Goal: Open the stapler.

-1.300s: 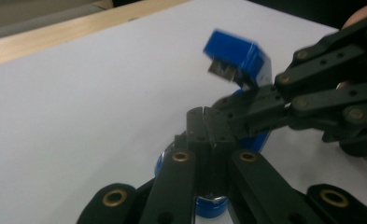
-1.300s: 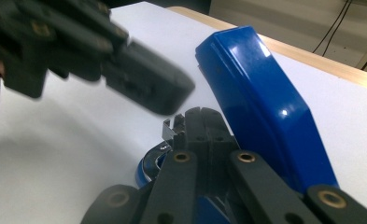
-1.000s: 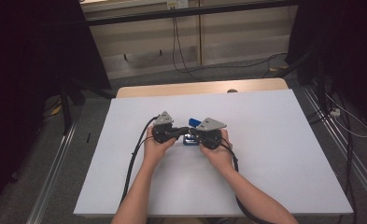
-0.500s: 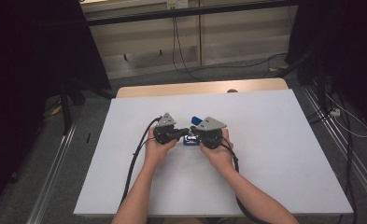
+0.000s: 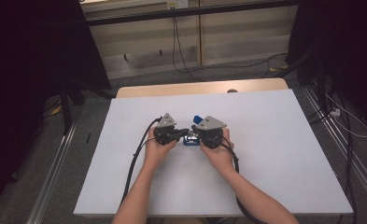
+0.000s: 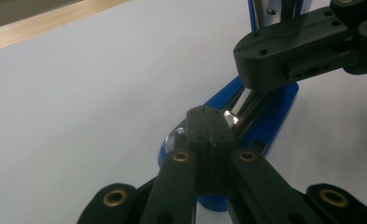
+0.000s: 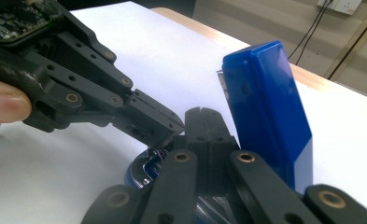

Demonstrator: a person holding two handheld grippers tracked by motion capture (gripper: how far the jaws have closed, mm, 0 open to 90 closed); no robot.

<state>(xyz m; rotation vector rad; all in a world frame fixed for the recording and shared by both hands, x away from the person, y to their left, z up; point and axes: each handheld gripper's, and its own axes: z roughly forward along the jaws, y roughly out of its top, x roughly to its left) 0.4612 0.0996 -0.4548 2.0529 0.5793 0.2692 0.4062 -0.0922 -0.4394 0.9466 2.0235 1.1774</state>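
Stapler (image 5: 190,138), blue plastic over bright metal, sat near the middle of a white table (image 5: 274,154), caught between two hand-held grippers. In the high view, the left gripper (image 5: 185,132) came in from nine o'clock and the right gripper (image 5: 194,134) from three o'clock, their tips almost meeting over the stapler. A hand (image 5: 157,150) gripped the left tool and another hand (image 5: 217,151) gripped the right, with forearms entering from six o'clock.

In the left gripper view, that gripper's black jaws were pressed together, their tip resting on the shiny metal channel (image 6: 246,100) of the stapler's base (image 6: 277,105). Whether they pinched a thin edge there could not be told. The other gripper's jaw crossed the frame at one o'clock.

In the right gripper view, the stapler's blue top arm (image 7: 265,107) stood swung up, nearly upright, at one o'clock from the jaws. The right gripper's jaws were also closed against each other, low over the open base, where a metal part (image 7: 149,165) showed. The left gripper reached in from ten o'clock, with a fingertip (image 7: 3,106) visible behind it.

The stapler looked stiff and fairly light, hard plastic on a steel frame. Its smooth shell would likely be slippery under narrow jaws, and the hinged arm could snap down if released. The flat sides of the base or the long edges of the top arm seemed the safest places to take hold.
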